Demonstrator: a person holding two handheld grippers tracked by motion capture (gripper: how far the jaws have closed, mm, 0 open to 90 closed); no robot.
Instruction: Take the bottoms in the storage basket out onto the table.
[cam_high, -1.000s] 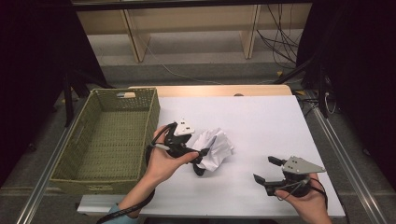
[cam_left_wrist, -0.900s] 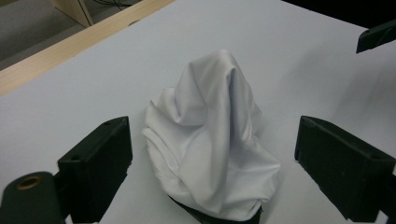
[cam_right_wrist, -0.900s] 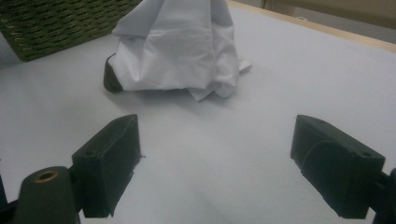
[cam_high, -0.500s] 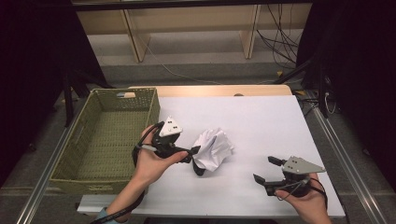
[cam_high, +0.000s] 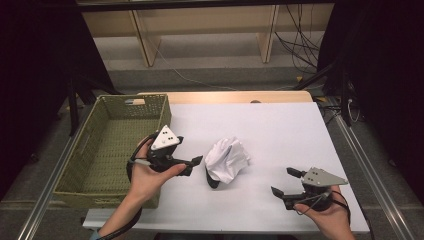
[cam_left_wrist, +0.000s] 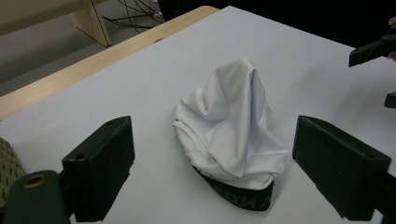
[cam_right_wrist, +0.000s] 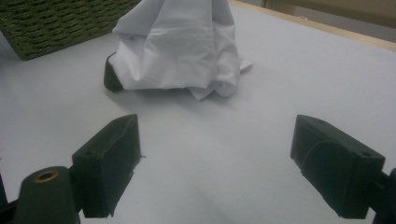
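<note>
A crumpled white cloth (cam_high: 227, 159) with a black band at its lower edge stands heaped in the middle of the white table (cam_high: 280, 125). My left gripper (cam_high: 194, 166) hovers just left of it, jaws open and pointing at it, a small gap away. In the left gripper view the cloth (cam_left_wrist: 231, 135) rises beyond and between the spread jaws of that gripper (cam_left_wrist: 215, 154), untouched. My right gripper (cam_high: 284, 181) rests open near the front right edge, aimed at the cloth. In the right gripper view the cloth (cam_right_wrist: 180, 44) lies well ahead of the empty gripper (cam_right_wrist: 219, 154).
A green woven basket (cam_high: 107, 107) sits along the table's left side, close behind my left hand, and the right gripper view catches its wall (cam_right_wrist: 56, 23). A wooden strip (cam_high: 225, 96) runs along the far edge. Shelf legs and cables stand on the floor beyond.
My left gripper has drawn back to the left, away from the cloth and toward the basket, rising slightly. The cloth stays heaped on the table. The right hand has not moved.
</note>
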